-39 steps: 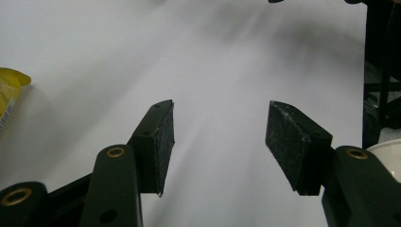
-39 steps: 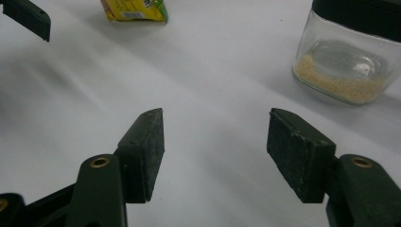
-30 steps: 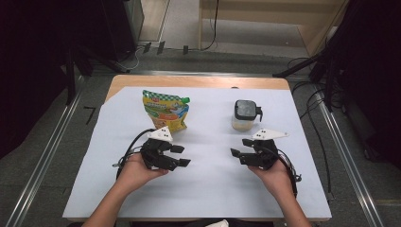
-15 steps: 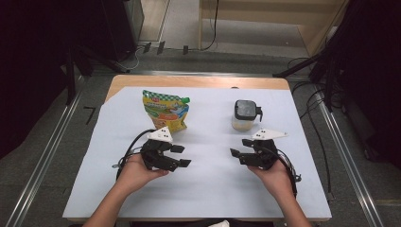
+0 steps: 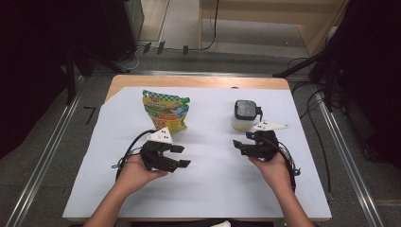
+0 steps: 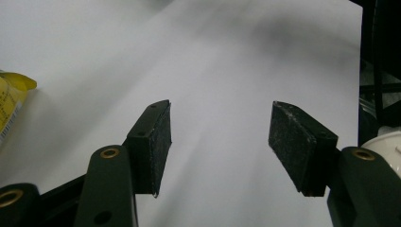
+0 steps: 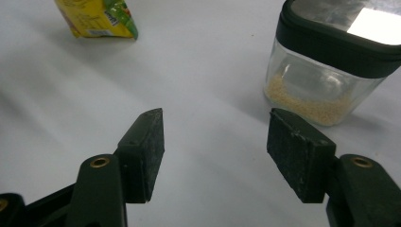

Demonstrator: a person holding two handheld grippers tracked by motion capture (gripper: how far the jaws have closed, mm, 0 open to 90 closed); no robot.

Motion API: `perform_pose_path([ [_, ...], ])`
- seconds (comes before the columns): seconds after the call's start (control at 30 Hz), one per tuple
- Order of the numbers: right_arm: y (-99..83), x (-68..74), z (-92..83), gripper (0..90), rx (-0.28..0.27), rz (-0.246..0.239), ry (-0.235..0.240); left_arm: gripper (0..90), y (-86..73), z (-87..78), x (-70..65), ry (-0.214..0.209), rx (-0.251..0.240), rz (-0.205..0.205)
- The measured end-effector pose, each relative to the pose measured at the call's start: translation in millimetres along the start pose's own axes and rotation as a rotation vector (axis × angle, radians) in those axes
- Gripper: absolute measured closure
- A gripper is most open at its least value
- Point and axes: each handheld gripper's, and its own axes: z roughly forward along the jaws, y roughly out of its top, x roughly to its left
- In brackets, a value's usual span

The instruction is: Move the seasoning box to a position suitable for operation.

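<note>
Glossy yellow-green printed plastic pouch (image 5: 165, 111), clear smooth jar (image 7: 318, 84) with glossy black plastic lid, on matt white sheet-covered wooden bench (image 5: 217, 182).

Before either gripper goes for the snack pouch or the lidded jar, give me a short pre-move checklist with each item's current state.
1. Left gripper empty, jaws apart over bare sheet: ok.
2. Right gripper empty, jaws apart: ok.
3. Jar upright with its dark lid seated, pale grains at the bottom: ok; whether the lid is latched: cannot tell.
4. Pouch in reach ahead of the left gripper, nothing on it: ok; sealed or open: cannot tell.
5. White sheet between the grippers free of obstacles: ok.
6. Cables trailing from both grippers away from jar and pouch: ok.
</note>
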Motion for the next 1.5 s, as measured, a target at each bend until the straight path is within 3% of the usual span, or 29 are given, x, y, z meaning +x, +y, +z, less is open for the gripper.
perform_pose_path([
  [0.17, 9.9, -5.7, 3.5, 35.7, -0.003, 0.012, -0.024, 40.9, -0.5, -2.8, 0.7, 0.006, -0.007, 0.000],
  [0.3, 13.8, -12.3, 8.8, 32.2, 0.008, 0.034, -0.075, 40.9, -0.9, -1.6, 1.2, 0.000, -0.009, -0.004],
  [0.5, 15.1, -21.6, 20.2, 25.6, 0.000, 0.095, -0.155, 40.9, -0.5, 0.4, -0.6, -0.007, -0.005, 0.004],
  [1.0, 21.5, -34.9, 46.3, 13.6, -0.014, 0.218, -0.275, 41.0, -3.0, -2.0, 1.6, -0.005, -0.015, -0.016],
  [1.5, 23.5, -33.0, 75.6, 13.1, -0.108, 0.261, -0.377, 41.0, -3.3, 0.6, 1.3, -0.012, -0.011, -0.018],
])
